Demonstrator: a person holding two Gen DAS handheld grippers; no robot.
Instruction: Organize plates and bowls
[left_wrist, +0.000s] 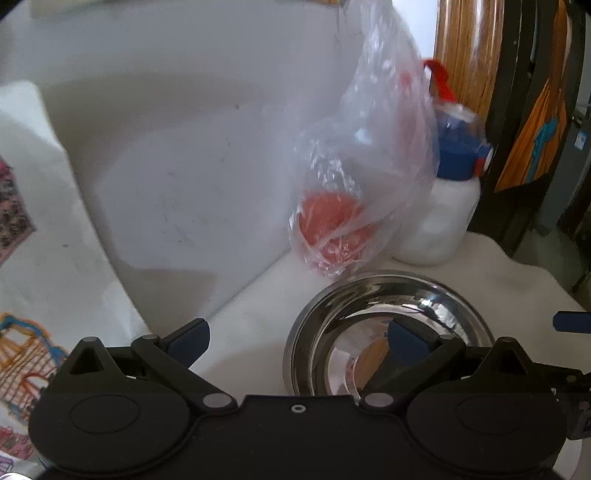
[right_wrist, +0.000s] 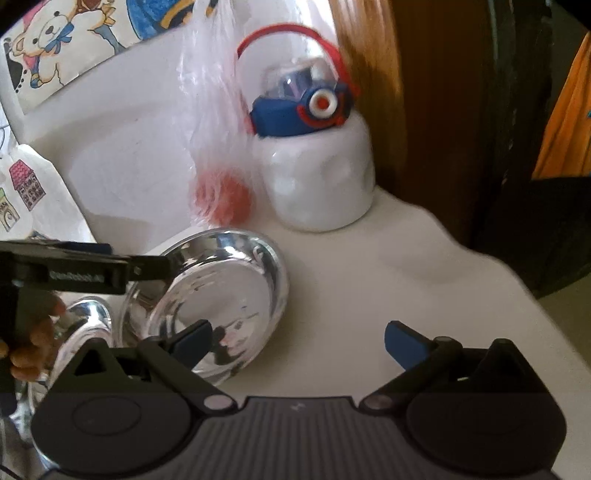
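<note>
Steel bowl (left_wrist: 388, 332) sits on the white counter (right_wrist: 369, 288) right under both tools — the right gripper (right_wrist: 299, 343) hangs over its near rim with jaws spread wide and nothing between them, probably lining up for a rim pinch. The left gripper (left_wrist: 299, 339) stands open too, one finger over the bowl's hollow, the other over bare counter. In the right wrist view a second shiny dish (right_wrist: 85, 321) lies beside it, near the hand (right_wrist: 33, 339) holding the left tool. Farther back a clear plastic bag (left_wrist: 362, 166) with something red hangs by the wall, just beside a white bottle (right_wrist: 317, 177) — both clear of the work.
</note>
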